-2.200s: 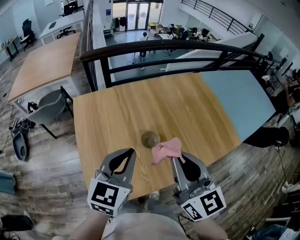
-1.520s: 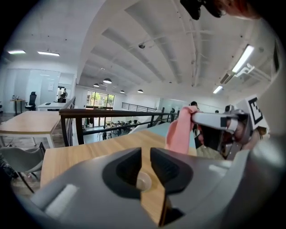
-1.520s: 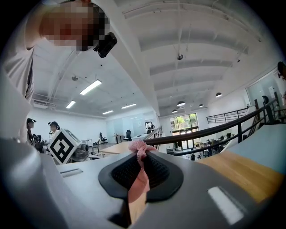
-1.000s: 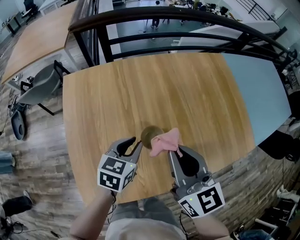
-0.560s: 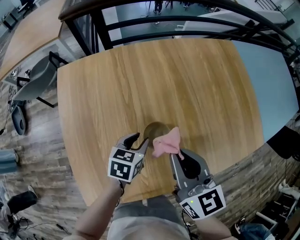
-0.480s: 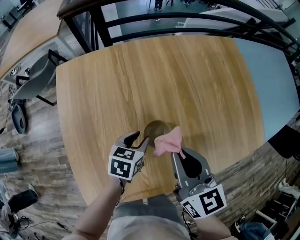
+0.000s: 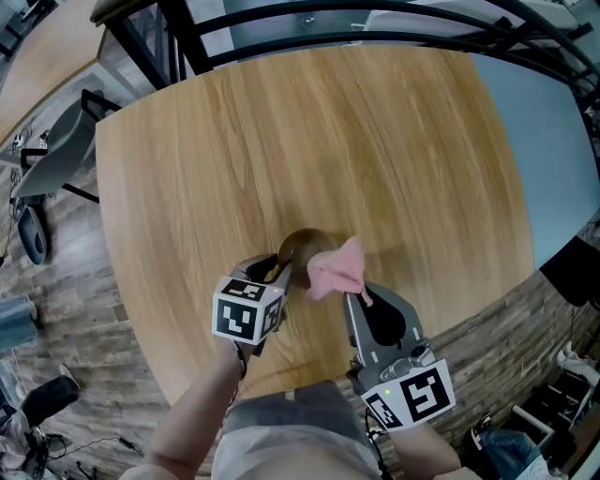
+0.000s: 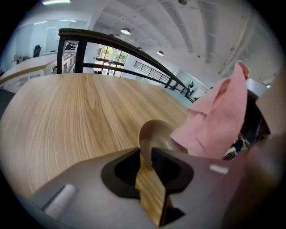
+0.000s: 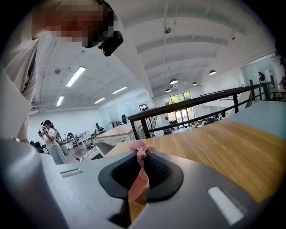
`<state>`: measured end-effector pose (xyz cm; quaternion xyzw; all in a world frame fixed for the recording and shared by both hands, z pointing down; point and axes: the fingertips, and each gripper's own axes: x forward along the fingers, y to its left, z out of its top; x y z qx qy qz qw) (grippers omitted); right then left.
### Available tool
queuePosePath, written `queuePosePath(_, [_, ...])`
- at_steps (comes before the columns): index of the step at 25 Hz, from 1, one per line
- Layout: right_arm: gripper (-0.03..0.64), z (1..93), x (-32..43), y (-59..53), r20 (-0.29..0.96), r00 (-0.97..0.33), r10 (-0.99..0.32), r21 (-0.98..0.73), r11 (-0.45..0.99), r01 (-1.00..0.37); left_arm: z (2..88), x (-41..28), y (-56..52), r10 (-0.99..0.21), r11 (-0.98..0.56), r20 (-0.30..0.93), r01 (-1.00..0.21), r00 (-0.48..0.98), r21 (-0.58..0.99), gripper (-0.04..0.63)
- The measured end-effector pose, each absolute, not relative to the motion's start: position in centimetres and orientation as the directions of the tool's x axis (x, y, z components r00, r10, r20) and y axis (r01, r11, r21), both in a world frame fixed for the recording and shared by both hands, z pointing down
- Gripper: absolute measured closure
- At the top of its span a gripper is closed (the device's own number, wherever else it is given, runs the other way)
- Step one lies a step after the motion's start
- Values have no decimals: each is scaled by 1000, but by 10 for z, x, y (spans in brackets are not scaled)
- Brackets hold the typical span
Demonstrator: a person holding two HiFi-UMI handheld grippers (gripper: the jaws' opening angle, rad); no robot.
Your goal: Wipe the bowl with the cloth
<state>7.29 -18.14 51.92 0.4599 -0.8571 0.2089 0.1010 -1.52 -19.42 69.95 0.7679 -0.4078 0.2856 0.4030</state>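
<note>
Oak-coloured wood grain: the desk (image 7: 187,169), with rounded corners, fills the middle of the head view. Plank floor (image 7: 56,281) shows at its left.

Bowl (image 7: 305,246): small, round, olive-brown and glossy. It stands on the desk just below the centre of the head view. In the left gripper view the bowl (image 8: 156,132) sits at mid-frame, directly above the jaw tips.

Cloth (image 7: 336,270): pink and crumpled, held up off the desk. In the head view it is immediately right of the bowl and overlaps its right rim; contact with the bowl cannot be told. In the left gripper view the cloth (image 8: 219,112) hangs at the right of the frame.

Left tool (image 7: 277,269): grey, with a marker cube on its back, at lower centre-left of the head view. Its jaws have just been closing. They now stand a narrow slot apart, clamped on the bowl's near rim, which fills the gap at the tips.

Right tool (image 7: 353,296): grey, with a marker cube, at lower centre-right of the head view. Its jaws are pinched tight on a fold of the cloth (image 9: 139,150); a pink strip runs down the slot and a tuft shows above the tips.

Surroundings: a black railing (image 7: 375,19) runs across the top of the head view, and a grey chair (image 7: 52,155) stands at upper left.
</note>
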Motion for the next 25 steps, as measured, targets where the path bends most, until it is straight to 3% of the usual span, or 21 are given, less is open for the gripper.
queuePosePath(4, [594, 528, 74, -180, 374, -556, -742, -274, 484, -831, 707, -17, -196, -403, -314, 780, -873, 478, 373, 569])
queuePosePath(15, [594, 528, 78, -164, 379, -564, -733, -256, 503, -826, 685, -6, -190, -456, -311, 738, -866, 498, 393, 583])
queuePosePath(25, [594, 453, 62, -142, 301, -622, -723, -225, 580, -783, 579, -6, -179, -591, -348, 645, -874, 485, 338, 583])
